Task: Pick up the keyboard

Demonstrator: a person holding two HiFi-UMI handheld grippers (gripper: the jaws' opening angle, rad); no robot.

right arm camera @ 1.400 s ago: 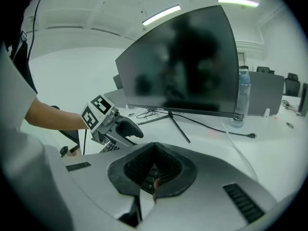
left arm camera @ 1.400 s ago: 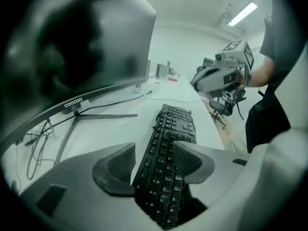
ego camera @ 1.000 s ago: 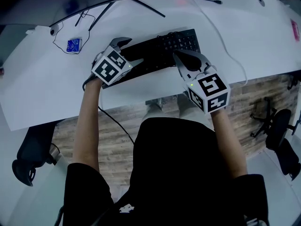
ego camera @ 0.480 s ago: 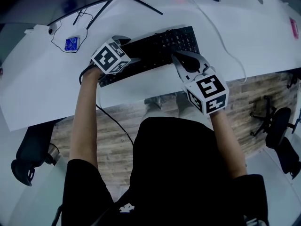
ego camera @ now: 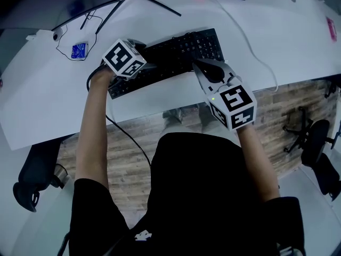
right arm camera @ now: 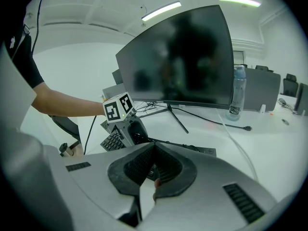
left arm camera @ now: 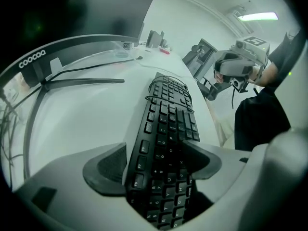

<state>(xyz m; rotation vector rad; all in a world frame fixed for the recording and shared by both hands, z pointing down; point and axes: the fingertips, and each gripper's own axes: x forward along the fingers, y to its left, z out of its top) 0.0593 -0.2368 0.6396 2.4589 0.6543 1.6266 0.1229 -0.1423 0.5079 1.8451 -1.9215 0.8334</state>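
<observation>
A black keyboard [ego camera: 176,52] lies aslant on the white desk [ego camera: 48,100]. My left gripper [ego camera: 143,55] is at its left end. In the left gripper view the keyboard [left arm camera: 168,124] runs away between the two pads [left arm camera: 108,170], which press on its two faces, so this gripper [left arm camera: 159,150] is shut on it. My right gripper [ego camera: 198,63] rests at the keyboard's near edge, right of the middle. In the right gripper view its jaws [right arm camera: 154,146] stand side by side with tips touching, and the keyboard [right arm camera: 197,149] passes behind them, not between them.
A curved dark monitor [right arm camera: 178,57] on a thin-legged stand [ego camera: 154,4] is behind the keyboard. A white cable [ego camera: 250,41] crosses the desk at the right. A water bottle [right arm camera: 236,93], a small blue item [ego camera: 78,50] and office chairs [ego camera: 314,153] are around.
My left gripper has shifted up and left in the head view and tilted, its marker cube turning. The right gripper has stayed at the keyboard's near edge.
</observation>
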